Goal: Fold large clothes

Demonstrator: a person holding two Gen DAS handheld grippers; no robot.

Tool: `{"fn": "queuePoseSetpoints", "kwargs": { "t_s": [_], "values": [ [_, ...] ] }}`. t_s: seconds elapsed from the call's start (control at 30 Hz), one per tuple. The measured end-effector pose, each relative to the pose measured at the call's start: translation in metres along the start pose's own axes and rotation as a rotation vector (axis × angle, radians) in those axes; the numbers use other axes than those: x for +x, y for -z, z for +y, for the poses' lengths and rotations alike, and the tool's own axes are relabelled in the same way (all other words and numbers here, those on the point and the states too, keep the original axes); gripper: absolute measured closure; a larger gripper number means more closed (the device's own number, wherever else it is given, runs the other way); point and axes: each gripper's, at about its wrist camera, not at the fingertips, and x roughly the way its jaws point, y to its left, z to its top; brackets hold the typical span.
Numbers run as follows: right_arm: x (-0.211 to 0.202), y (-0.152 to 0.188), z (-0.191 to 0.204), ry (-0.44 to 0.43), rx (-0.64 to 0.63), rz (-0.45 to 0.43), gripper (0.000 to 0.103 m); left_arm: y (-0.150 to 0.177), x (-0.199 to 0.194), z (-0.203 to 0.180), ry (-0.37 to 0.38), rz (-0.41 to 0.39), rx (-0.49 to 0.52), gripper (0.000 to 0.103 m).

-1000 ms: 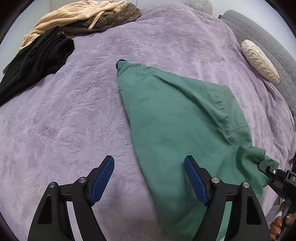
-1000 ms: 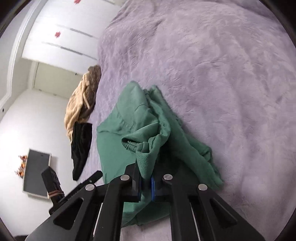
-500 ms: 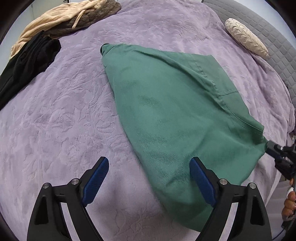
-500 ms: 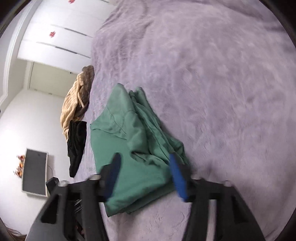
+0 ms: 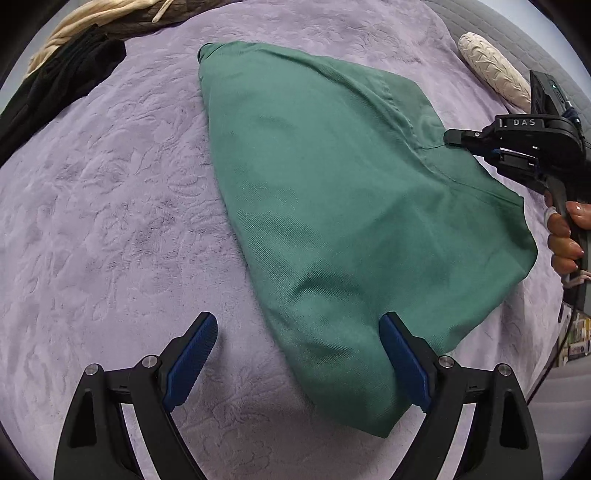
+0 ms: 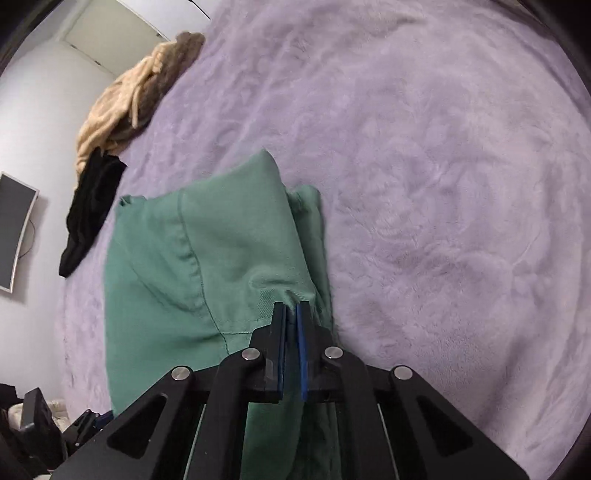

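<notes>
A green garment (image 5: 332,206) lies folded in a rough triangle on the purple bedspread (image 5: 110,221). My left gripper (image 5: 297,354) hangs open over the garment's near corner, and its right blue finger (image 5: 404,363) overlaps the cloth's edge without pressing it. In the left wrist view my right gripper (image 5: 452,137) comes in from the right, held by a hand (image 5: 563,236), its tips on the garment by a seam. The right wrist view shows that gripper (image 6: 291,317) shut on a puckered pinch of the green garment (image 6: 207,258).
A black garment (image 5: 62,85) and a beige and brown pile (image 5: 110,11) lie at the bed's far left. A cream pillow (image 5: 491,70) rests against the grey headboard (image 5: 517,26) on the right. A wall screen (image 6: 13,229) shows in the right wrist view.
My right gripper let go of the bunched green edge, opened wide, swung across the garment and shut again near a seam. The garment now lies flatter. My left gripper moved closer over its near corner.
</notes>
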Motion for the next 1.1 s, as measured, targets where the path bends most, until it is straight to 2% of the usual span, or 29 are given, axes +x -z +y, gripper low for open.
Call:
{"fn": "queuePoseSetpoints", "kwargs": {
  "t_s": [0.07,0.1,0.17,0.2,0.27,0.3,0.33,0.4,0.47,0.5,0.53,0.57,0.63,0.73,0.87,1.1],
  "values": [
    [-0.001,0.002,-0.006,-0.033,0.009,-0.008,0.097,0.002,0.002,-0.002,-0.006,0.001,0.000,0.011],
    [-0.005,0.005,-0.007,-0.035,0.014,-0.011,0.097,0.003,0.004,-0.004,-0.019,0.002,0.000,0.006],
    [-0.015,0.010,-0.010,-0.051,0.038,-0.003,0.092,0.006,0.007,-0.006,-0.047,-0.005,0.000,0.002],
    [-0.022,0.016,-0.012,-0.066,0.048,0.004,0.085,0.007,0.007,-0.004,-0.045,0.005,-0.015,0.002],
    [-0.040,0.027,-0.012,-0.108,0.037,0.012,0.083,0.008,0.005,-0.001,-0.039,0.020,-0.040,0.002],
    [-0.051,0.033,-0.009,-0.135,0.017,0.006,0.078,0.007,0.003,-0.001,-0.044,0.026,-0.043,0.002],
    [-0.064,0.042,-0.005,-0.154,-0.011,-0.002,0.062,0.007,-0.001,-0.001,-0.051,0.032,-0.046,0.002],
    [-0.079,0.054,0.003,-0.176,-0.050,-0.014,0.041,0.007,-0.010,-0.001,-0.058,0.027,-0.052,0.003],
    [-0.084,0.067,0.008,-0.194,-0.074,0.008,0.043,0.005,-0.020,-0.002,-0.071,0.004,-0.056,0.003],
    [-0.082,0.072,0.008,-0.191,-0.068,0.025,0.057,0.004,-0.023,-0.001,-0.074,-0.003,-0.059,0.003],
    [-0.076,0.077,0.004,-0.184,-0.049,0.047,0.084,0.003,-0.024,-0.001,-0.079,-0.007,-0.068,0.003],
    [-0.069,0.083,-0.003,-0.171,-0.020,0.068,0.092,0.001,-0.023,0.000,-0.085,-0.007,-0.075,0.003],
    [-0.050,0.094,-0.026,-0.164,0.083,0.105,0.093,-0.002,-0.015,0.001,-0.093,0.017,-0.096,0.003],
    [-0.030,0.108,-0.058,-0.208,0.216,0.137,0.098,0.002,0.000,0.005,-0.103,0.023,-0.108,0.002],
    [-0.028,0.113,-0.056,-0.196,0.164,0.125,0.098,0.011,0.004,0.014,-0.054,0.029,-0.199,0.002],
    [-0.033,0.113,-0.051,-0.179,0.137,0.112,0.098,0.010,0.005,0.004,-0.084,0.050,-0.191,0.002]
  ]
}}
